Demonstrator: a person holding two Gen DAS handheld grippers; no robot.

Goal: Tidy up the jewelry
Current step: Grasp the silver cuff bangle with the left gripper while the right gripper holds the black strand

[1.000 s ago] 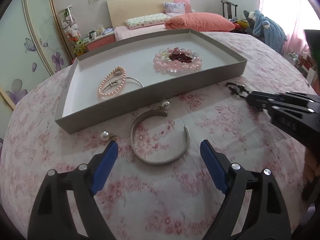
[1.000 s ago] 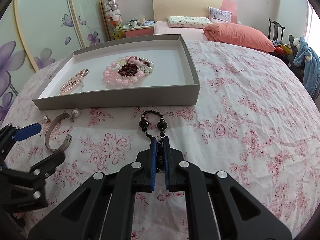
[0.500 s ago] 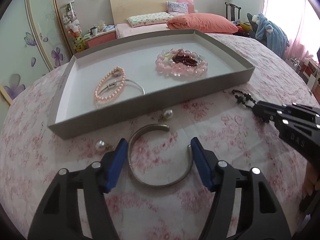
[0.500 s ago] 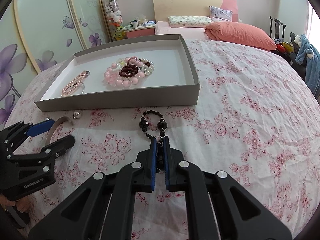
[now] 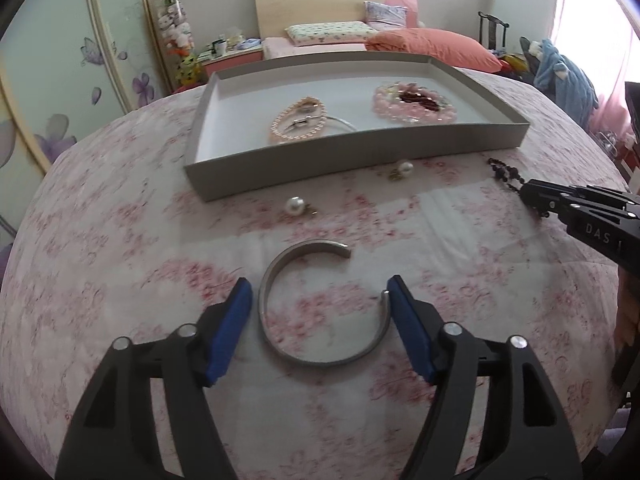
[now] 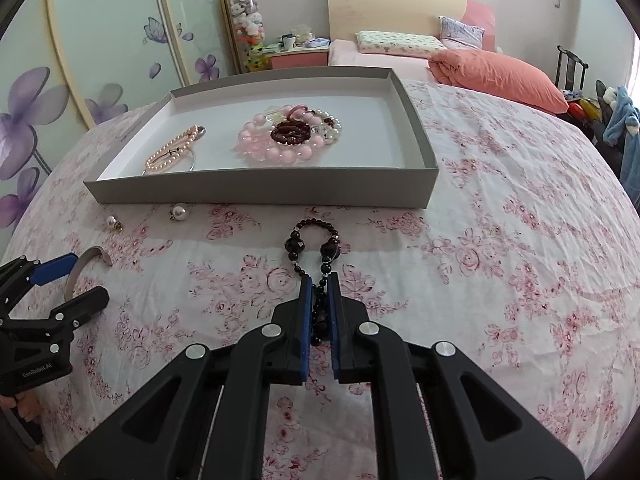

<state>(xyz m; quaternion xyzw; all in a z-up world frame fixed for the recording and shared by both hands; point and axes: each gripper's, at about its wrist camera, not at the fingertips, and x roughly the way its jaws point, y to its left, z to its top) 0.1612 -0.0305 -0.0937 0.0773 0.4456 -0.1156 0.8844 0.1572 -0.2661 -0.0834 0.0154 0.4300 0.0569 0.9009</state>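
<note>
A shallow grey tray (image 6: pixel 256 192) is set on the floral bedspread (image 6: pixel 500 260), at its far side. Two groups are contained in it: on the left, a pink pearl bracelet (image 6: pixel 170 154) lying with a thin silver bangle (image 5: pixel 340 121); on the right, a pink bead bracelet (image 6: pixel 276 148) ringed about a dark red bead bracelet (image 6: pixel 290 132), with a pale pearl strand (image 6: pixel 332 126) touching them. Two pearl earrings (image 6: pixel 179 212) (image 6: pixel 111 222) are seen loose on the cloth just before the tray's near wall.

The left gripper (image 5: pixel 320 304) is angled down over the silver cuff bangle (image 5: pixel 316 308), which lies flat between the blue pads; the jaws are opening, and whether the right pad touches the cuff's end cannot be told. The right gripper (image 6: pixel 320 300) is likewise angled down, its jaws nearly closed upon the black bead bracelet (image 6: pixel 316 240), whose loop lies on the cloth beyond the fingertips, near the tray.
</note>
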